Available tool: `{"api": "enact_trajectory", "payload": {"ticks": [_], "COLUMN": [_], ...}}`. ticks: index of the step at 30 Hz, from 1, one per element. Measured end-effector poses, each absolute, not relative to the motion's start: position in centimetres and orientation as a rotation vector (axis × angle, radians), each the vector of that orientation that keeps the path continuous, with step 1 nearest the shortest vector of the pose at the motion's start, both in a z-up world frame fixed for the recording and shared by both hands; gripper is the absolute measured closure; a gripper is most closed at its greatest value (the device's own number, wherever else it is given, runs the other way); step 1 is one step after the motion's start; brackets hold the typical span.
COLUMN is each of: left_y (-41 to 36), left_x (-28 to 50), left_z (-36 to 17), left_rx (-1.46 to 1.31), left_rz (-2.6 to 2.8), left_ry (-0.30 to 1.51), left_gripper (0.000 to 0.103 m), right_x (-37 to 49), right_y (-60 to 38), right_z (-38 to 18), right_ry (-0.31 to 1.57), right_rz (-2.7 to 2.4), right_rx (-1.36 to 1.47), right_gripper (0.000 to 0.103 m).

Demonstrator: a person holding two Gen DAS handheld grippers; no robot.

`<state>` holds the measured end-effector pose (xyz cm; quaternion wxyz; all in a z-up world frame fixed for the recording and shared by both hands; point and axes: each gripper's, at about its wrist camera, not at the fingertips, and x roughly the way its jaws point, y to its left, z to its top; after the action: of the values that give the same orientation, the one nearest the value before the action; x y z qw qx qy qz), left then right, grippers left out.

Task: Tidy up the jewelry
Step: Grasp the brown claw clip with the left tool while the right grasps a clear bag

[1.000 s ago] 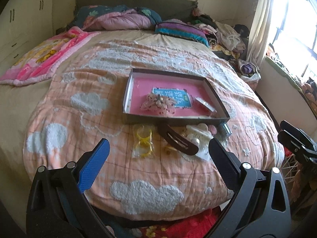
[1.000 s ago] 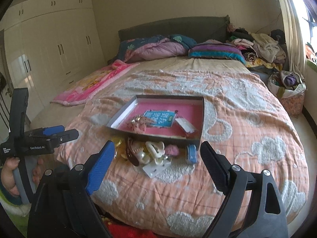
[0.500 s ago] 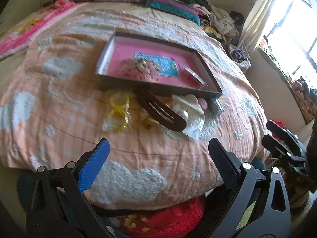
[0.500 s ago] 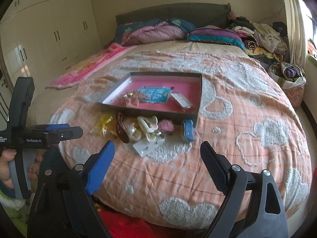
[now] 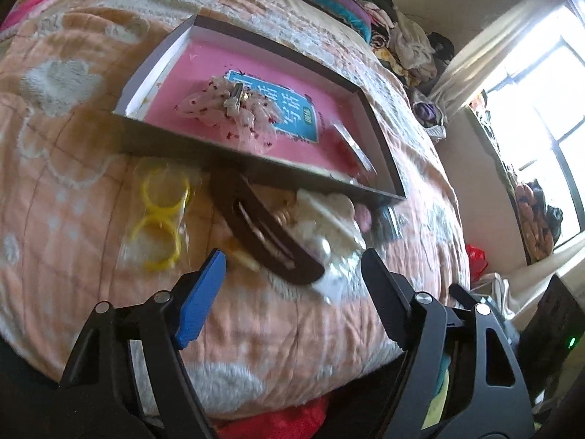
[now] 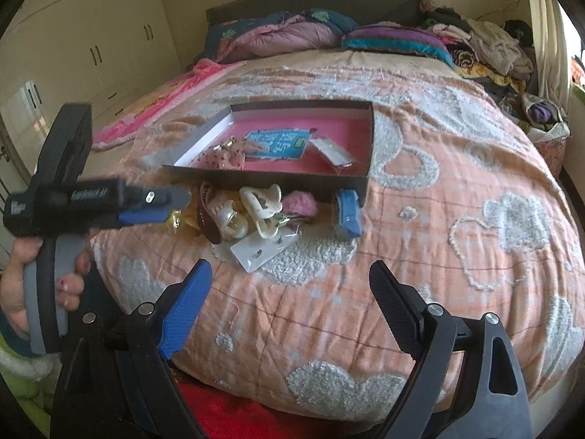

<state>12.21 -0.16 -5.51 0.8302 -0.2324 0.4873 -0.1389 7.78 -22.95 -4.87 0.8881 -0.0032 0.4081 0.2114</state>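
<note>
A shallow box (image 5: pixel 234 162) (image 6: pixel 263 179) with a pink floor lies on the bed and holds a blue card (image 5: pixel 289 109), a frilly pink hair bow (image 5: pixel 223 106) and a small packet (image 6: pixel 331 152). In front of it lies a pile: yellow rings in a clear bag (image 5: pixel 159 219), a long brown hair clip (image 5: pixel 263 230) (image 6: pixel 208 219), cream claw clips (image 6: pixel 261 203), a pink scrunchie (image 6: pixel 299 201), a blue clip (image 6: pixel 347 212) and a white earring card (image 6: pixel 261 252). My left gripper (image 5: pixel 292 259) (image 6: pixel 179 201) hovers just before the brown clip, jaws closing, nothing between them. My right gripper (image 6: pixel 290 267) is open, short of the pile.
The pile sits on a peach quilt (image 6: pixel 457 219) with white cloud patches, near the bed's rounded front edge. Pillows and heaped clothes (image 6: pixel 486 47) line the headboard. Wardrobes (image 6: pixel 91 47) stand on the left, a bright window (image 5: pixel 541 84) on the right. A hand (image 6: pixel 22 292) holds the left gripper's handle.
Both grippers have come down and closer to the pile. The left one has tilted and rolled toward the brown clip, and its jaws have narrowed.
</note>
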Motion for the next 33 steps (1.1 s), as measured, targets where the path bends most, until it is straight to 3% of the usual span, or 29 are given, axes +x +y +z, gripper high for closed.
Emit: {"api": "enact_trajectory", "payload": {"ticks": [9,16,18,25,30,33], "left_y": [0.5,1.2,1.3,2.3,3.5,4.0], "left_x": [15.5,16.5,16.7,16.6,16.1,15.8], "left_z": [-7.9,-9.6,-9.6,-9.2,-8.7,-8.2], "left_rx": [-0.556,-0.601,-0.592,-0.592,-0.607,-0.616], "left_rz": [-0.272,-0.260,-0.253,-0.256,-0.265,-0.266], "left_ry": [1.094,1.129,1.127,1.107,1.097,1.087], "left_gripper": [0.038,0.056,0.068,0.077,0.079,0.080], "right_x": [10.8,12.7,13.1,14.6,14.9,14.7], "right_y": [-20.2,-19.0,-18.5,-16.9,-15.9,-16.4], "right_z": [-8.6,-11.0,-11.3,-11.7,-12.1,-11.8], "right_ry": [0.958,0.998,0.991,0.971,0.958,0.955], "right_rz": [0.480,0.470,0.480,0.484,0.502,0.513], "right_rx": [0.005,-0.023,-0.040,-0.087,-0.121,-0.102], "right_gripper": [0.024,0.032,0.032,0.033,0.060,0.069]}}
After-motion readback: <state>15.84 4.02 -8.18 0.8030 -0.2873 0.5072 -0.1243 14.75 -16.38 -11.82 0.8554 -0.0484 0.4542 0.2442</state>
